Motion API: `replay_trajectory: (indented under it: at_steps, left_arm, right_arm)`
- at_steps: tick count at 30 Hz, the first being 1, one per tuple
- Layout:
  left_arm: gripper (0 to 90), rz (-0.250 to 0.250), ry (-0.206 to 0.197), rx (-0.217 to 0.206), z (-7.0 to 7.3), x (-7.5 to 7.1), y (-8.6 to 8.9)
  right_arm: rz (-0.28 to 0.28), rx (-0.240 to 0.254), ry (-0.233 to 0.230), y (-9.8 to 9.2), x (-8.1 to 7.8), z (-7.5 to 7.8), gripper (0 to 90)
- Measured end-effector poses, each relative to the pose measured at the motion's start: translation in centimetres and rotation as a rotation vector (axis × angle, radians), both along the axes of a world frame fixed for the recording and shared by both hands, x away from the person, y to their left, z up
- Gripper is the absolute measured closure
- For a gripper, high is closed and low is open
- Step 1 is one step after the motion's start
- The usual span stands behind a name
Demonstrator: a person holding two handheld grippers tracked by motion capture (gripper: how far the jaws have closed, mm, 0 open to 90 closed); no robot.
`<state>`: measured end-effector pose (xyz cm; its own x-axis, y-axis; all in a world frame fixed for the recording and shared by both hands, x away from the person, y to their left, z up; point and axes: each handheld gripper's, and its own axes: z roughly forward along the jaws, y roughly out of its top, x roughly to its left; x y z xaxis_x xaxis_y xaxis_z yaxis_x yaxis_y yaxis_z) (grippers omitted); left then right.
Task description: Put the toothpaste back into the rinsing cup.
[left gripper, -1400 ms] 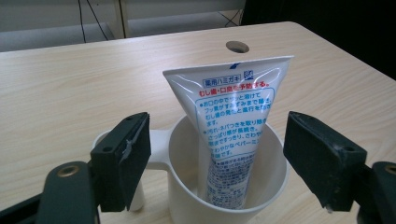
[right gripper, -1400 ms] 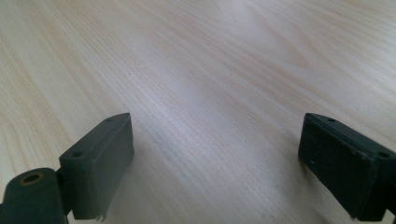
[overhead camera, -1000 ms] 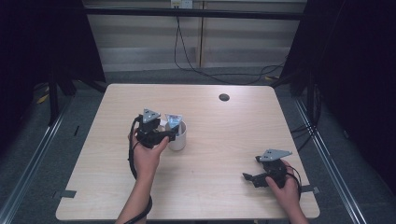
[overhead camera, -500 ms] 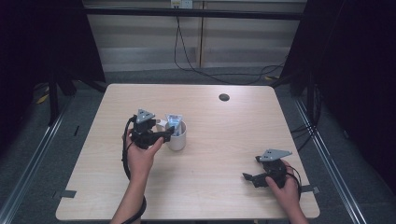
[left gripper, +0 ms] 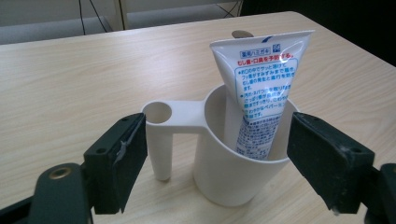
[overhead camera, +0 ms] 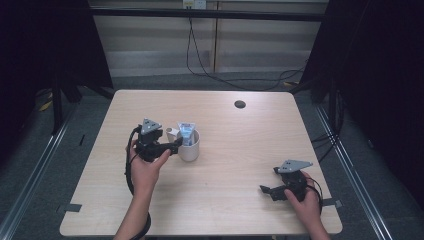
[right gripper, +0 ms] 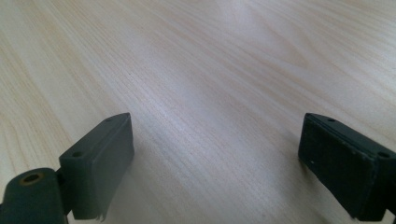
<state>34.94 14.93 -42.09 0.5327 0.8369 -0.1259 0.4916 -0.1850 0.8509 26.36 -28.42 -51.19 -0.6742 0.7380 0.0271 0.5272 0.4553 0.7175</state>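
A white cup (overhead camera: pixel 190 149) with a side tube-shaped holder stands left of the table's centre. A white and blue toothpaste tube (overhead camera: pixel 186 134) stands upright inside it. My left gripper (overhead camera: pixel 173 146) sits just left of the cup, open, jaws pointing at it. In the left gripper view the cup (left gripper: pixel 233 163) and the tube (left gripper: pixel 259 88) stand ahead of the left gripper (left gripper: pixel 219 163), whose jaws are wide apart and touch nothing. My right gripper (overhead camera: pixel 266 190) rests near the front right of the table, open over bare wood (right gripper: pixel 215 163).
The light wooden table (overhead camera: pixel 250 145) has a dark round hole (overhead camera: pixel 240 104) near its far edge. Cables (overhead camera: pixel 200 55) run along the floor behind the table. Black frames stand at both sides.
My left gripper has drawn back a little to the left, away from the cup. The cup, the tube and the right gripper stay where they were.
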Motion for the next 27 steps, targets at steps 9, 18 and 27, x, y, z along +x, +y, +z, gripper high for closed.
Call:
replay_trajectory:
  at_steps: [9, 18, 27]
  left_arm:
    - [19.7, 0.011, 0.002, 0.000, -0.4, -0.5, 1.4]
    - [18.1, 0.013, 0.006, -0.006, -0.8, -0.7, 2.5]
    - [17.4, 0.030, 0.013, -0.001, -1.7, -1.2, 3.6]
  right_arm:
    - [0.000, 0.000, 0.000, 0.0, 0.0, 0.0, 10.1]
    - [0.000, 0.000, 0.000, 0.0, 0.0, 0.0, 10.1]
    - [0.000, 0.000, 0.000, 0.0, 0.0, 0.0, 10.1]
